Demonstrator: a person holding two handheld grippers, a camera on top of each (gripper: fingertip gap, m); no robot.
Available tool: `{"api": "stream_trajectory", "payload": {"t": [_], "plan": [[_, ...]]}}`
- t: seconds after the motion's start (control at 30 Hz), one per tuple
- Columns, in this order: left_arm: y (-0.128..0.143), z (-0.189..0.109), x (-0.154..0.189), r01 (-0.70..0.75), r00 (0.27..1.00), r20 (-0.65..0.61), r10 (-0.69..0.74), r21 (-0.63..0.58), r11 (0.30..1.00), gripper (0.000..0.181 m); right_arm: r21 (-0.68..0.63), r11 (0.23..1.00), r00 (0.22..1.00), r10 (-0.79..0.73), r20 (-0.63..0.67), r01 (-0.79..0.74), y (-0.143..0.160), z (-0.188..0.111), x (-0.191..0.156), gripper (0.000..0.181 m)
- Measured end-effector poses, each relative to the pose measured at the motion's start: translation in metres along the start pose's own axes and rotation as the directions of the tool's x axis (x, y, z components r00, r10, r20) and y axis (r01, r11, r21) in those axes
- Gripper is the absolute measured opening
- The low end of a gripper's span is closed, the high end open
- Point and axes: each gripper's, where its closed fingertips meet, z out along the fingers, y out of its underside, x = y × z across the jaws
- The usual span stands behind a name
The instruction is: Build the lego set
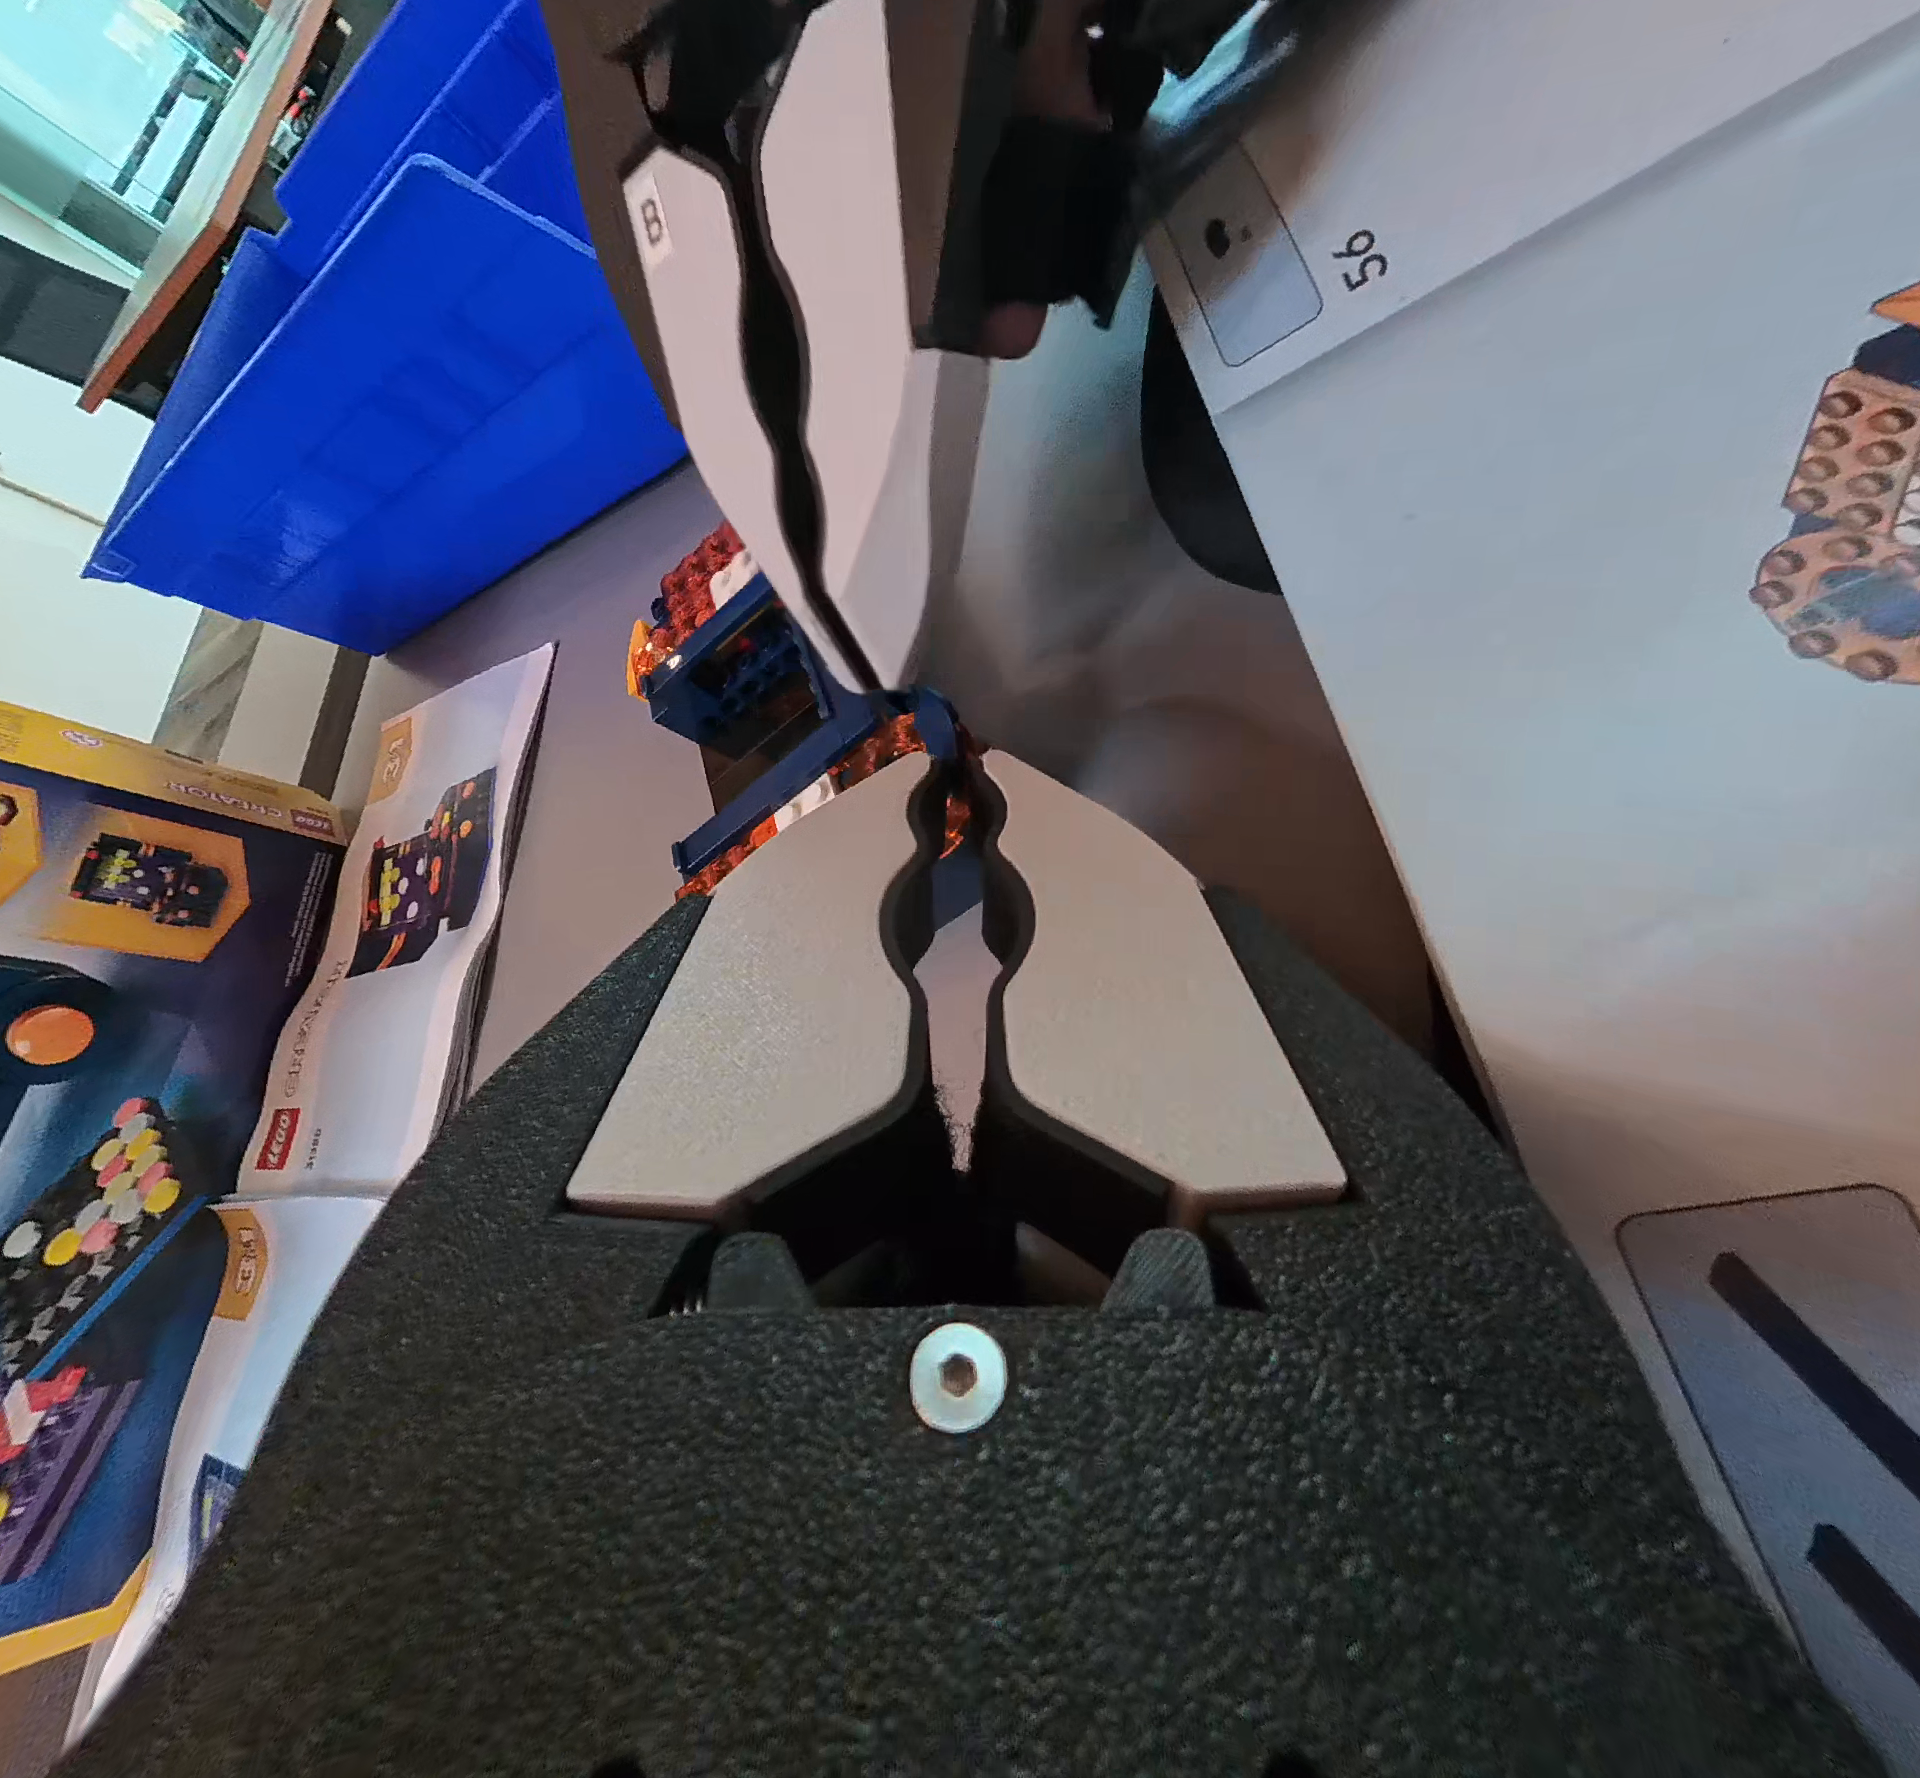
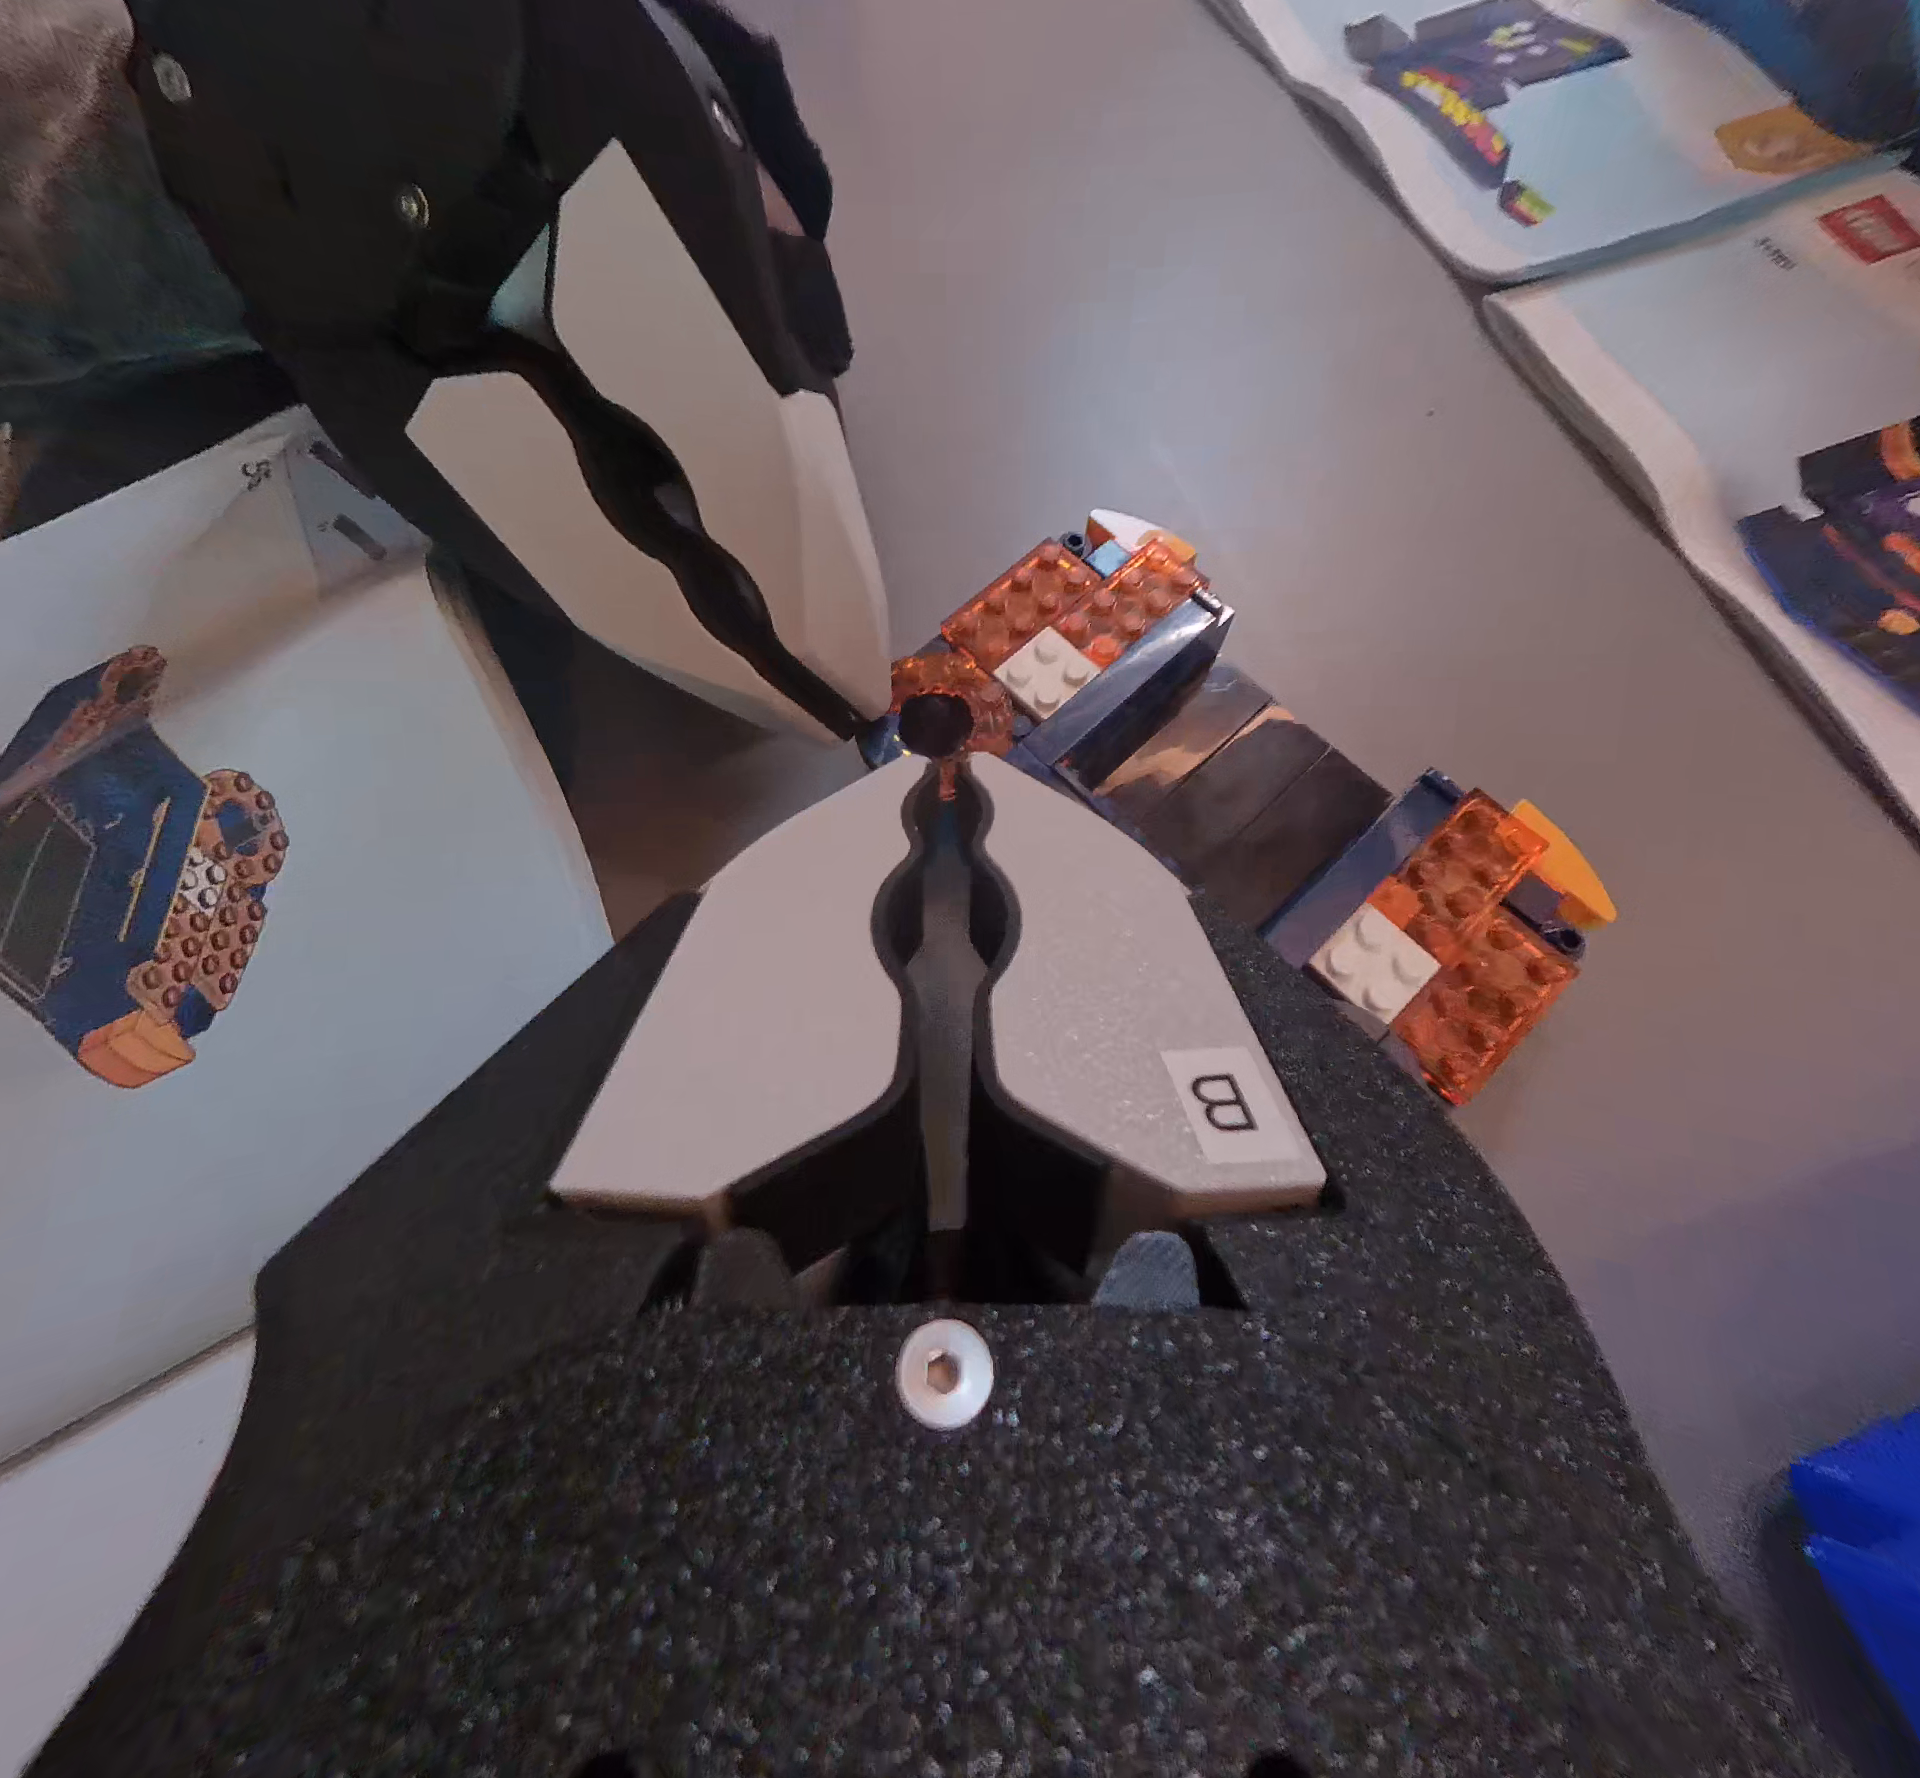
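Both grippers met at the lego model (image 2: 1101, 679) on the bench (image 2: 1195, 274). The right gripper (image 2: 943, 778) jaws pinched its round transparent-orange piece (image 2: 951, 715); the left gripper (image 1: 951, 772) jaws pinched the model's dark-blue edge.

bins: blue plastic bins (image 1: 416, 357), stacked, 10 o'clock in left wrist view
counter: grey counter (image 2: 1195, 326), bins resting on it
furniture: wood-edged table (image 1: 223, 66) behind bins, 11 o'clock

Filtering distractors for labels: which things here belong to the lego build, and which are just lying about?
In the job:
- lego model, dark blue and orange
- round orange piece, both tongs closed at it
- left tongs
- right tongs
- open instruction page

Lying about:
- blue bins
- lego box
- closed booklets
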Motion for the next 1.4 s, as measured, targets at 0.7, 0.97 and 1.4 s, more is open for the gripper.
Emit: {"api": "stream_trajectory", "payload": {"t": [0.7,0.97,1.4], "plan": [[0.0,0.001,-0.002,0.037,0.999,-0.005,-0.037,-0.058,0.998,0.004,-0.054,0.995,0.996,-0.089,-0.026,0.087,0.007,0.004,0.0,0.003],[0.0,0.001,-0.001,0.032,0.999,-0.018,-0.033,-0.065,0.997,0.005,-0.055,0.994,0.994,-0.1,-0.038,0.098,0.008,0.006,0.001,0.002],[0.001,0.0,-0.001,0.049,0.998,-0.041,-0.055,-0.13,0.99,0.004,0.016,0.995,0.995,-0.093,-0.019,0.094,-0.002,0.004,-0.004,0.0]]}}
